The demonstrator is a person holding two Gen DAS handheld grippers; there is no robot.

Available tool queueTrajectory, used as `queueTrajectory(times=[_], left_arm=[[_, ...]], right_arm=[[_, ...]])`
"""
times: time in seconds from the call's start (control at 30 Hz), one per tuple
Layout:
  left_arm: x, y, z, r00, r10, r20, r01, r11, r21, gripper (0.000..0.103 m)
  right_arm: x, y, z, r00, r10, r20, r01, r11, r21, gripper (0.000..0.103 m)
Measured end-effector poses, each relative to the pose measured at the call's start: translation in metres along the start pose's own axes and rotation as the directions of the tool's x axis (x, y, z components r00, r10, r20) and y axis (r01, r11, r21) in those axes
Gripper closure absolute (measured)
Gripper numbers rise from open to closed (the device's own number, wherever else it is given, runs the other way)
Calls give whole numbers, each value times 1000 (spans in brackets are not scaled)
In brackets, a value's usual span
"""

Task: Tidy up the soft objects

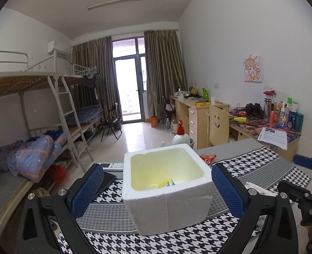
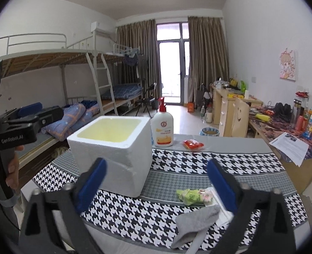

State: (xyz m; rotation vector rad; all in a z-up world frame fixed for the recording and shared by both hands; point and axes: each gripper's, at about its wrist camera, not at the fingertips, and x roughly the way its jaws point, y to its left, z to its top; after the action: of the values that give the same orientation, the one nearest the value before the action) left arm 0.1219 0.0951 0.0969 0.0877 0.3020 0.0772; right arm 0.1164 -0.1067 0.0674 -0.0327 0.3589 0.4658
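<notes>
Left gripper (image 1: 157, 187) fingers spread wide, empty, flanking the foam box (image 1: 166, 188) on the bench (image 1: 251, 148), right gripper (image 2: 157, 187) equally wide, empty, only its view showing grey sock (image 2: 195, 224) and green packet (image 2: 191, 196) between its fingers.

Grainy matt foam box (image 2: 111, 146); soft knit sock (image 2: 195, 224).

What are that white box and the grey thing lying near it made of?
The white box looks like foam, matt: its walls are thick and grainy, with a dented corner. The grey thing looks like knitted cloth, probably a sock: it lies limp and creased on the checked mat.
</notes>
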Motion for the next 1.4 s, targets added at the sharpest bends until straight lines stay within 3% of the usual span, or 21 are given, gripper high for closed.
queueTrajectory(times=[0.5,0.87,1.4], left_arm=[[-50,-15,-12,997,-42,64,42,999,1,1],[-81,-23,-40,996,-56,69,56,998,1,1],[-85,-36,-73,994,-85,74,88,995,-36,1]], right_arm=[[-61,1,-15,994,-44,97,44,999,0,0],[-85,4,-41,994,-37,102,37,999,8,0],[-98,2,-63,992,-50,116,49,999,11,0]])
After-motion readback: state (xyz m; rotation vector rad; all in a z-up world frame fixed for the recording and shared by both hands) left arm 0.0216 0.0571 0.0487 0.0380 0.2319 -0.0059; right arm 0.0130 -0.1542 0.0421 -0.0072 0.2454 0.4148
